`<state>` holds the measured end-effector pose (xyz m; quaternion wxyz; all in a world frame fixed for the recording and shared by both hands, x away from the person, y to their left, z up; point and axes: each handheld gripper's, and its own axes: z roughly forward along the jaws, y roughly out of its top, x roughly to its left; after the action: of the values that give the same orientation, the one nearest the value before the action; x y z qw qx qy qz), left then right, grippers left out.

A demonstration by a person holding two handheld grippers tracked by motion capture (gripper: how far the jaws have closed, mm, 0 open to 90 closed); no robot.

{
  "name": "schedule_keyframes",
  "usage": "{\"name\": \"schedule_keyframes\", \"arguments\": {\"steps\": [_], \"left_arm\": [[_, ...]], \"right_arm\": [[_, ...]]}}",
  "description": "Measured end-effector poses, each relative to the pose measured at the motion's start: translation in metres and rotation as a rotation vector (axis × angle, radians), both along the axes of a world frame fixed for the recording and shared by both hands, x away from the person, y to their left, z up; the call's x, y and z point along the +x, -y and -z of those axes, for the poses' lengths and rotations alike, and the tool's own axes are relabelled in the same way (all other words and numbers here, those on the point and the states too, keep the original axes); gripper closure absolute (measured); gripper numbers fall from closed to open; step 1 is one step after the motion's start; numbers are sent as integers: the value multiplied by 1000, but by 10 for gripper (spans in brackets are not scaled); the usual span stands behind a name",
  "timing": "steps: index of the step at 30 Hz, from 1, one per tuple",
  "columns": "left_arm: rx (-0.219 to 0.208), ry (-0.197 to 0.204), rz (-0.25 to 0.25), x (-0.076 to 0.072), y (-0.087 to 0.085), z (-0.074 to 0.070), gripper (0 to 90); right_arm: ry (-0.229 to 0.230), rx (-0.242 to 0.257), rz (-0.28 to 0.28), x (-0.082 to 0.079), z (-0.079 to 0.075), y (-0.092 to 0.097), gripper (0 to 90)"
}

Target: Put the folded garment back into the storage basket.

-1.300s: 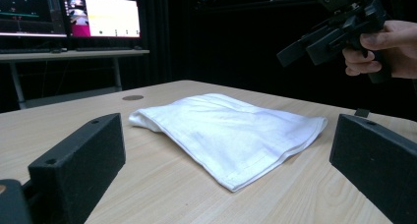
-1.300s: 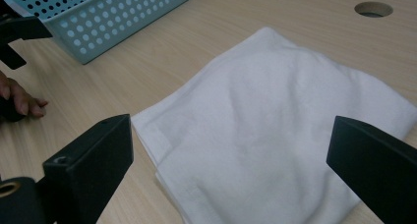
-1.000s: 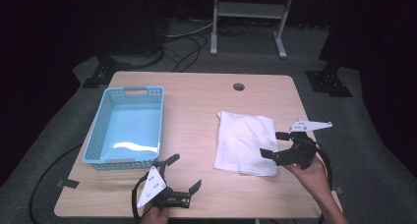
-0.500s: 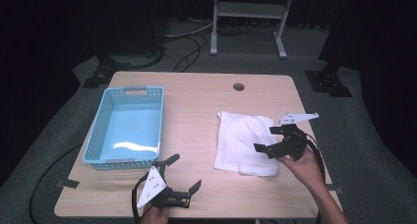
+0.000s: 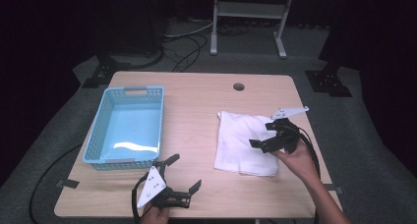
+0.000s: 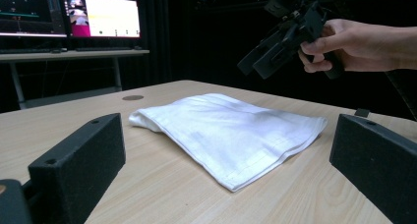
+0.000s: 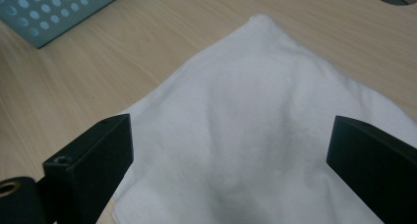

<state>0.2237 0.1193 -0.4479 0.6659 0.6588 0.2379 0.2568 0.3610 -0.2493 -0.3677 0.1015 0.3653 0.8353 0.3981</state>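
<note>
A folded white cloth (image 5: 236,143) lies flat on the right half of the wooden table (image 5: 196,101). My right gripper (image 5: 263,135) hovers above its right part, open, with nothing between the jaws. In the right gripper view the cloth (image 7: 255,101) spreads under the open right gripper (image 7: 231,150). My left gripper (image 5: 184,173) rests open near the table's front edge, pointing at the cloth. From the left gripper view the cloth (image 6: 211,118) lies ahead of the open left gripper (image 6: 226,145), and a hand holds the right gripper (image 6: 275,49) above its far side.
A light blue perforated basket (image 5: 101,130) stands with nothing in it on the table's left half; its corner (image 7: 54,8) shows in the right gripper view. A round cable hole (image 5: 239,86) sits near the far edge. Monitors (image 6: 98,15) glow on a desk beyond.
My right gripper has moved left and slightly away from the person, from the cloth's right edge to above the cloth. The left gripper has stayed put.
</note>
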Motion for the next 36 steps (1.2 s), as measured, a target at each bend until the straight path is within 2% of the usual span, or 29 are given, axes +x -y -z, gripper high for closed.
{"name": "schedule_keyframes", "arguments": {"steps": [11,18,28,36], "left_arm": [[0,0,0,0,0,0,0],[0,-1,0,0,0,0,0],[0,0,0,0,0,0,0],[0,0,0,0,0,0,0]], "right_arm": [[-15,-50,15,15,-3,-14,37],[-20,-63,11,21,-6,-17,37],[-91,-63,-2,28,4,-20,37],[-126,-71,1,36,16,-23,37]]}}
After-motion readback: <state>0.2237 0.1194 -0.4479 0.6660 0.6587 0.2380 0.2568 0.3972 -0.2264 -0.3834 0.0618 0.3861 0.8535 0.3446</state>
